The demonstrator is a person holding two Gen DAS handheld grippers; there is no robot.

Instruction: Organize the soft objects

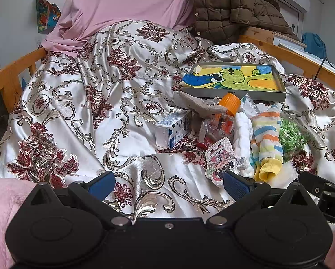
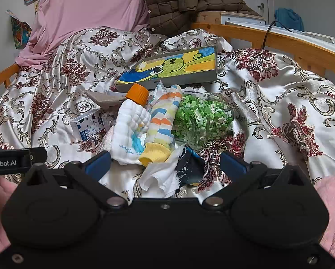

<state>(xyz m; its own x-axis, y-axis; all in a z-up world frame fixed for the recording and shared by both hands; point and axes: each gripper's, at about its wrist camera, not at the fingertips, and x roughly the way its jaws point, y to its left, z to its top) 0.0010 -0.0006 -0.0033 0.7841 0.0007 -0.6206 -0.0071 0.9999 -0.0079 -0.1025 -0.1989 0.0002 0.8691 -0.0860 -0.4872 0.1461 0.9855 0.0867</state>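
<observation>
left gripper [image 1: 168, 182]: jaws wide, empty | right gripper [image 2: 165, 164]: jaws wide, nothing gripped | striped sock [image 2: 161, 125]: just ahead between right fingers, beside white cloth [image 2: 131, 121] | bedspread [image 1: 113, 103] beneath

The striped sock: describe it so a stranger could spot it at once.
On the floral satin bedspread, find the clutter pile below the framed frog drawing. The striped sock lies between a white muslin cloth and a bag of green bits; only it has a yellow cuff.

Black left gripper [image 1: 168, 185] and right gripper [image 2: 166, 164]; blue-padded fingers [image 1: 101, 185]; silver pivot screws; fuzzy pink sleeves [image 1: 1, 204].
</observation>
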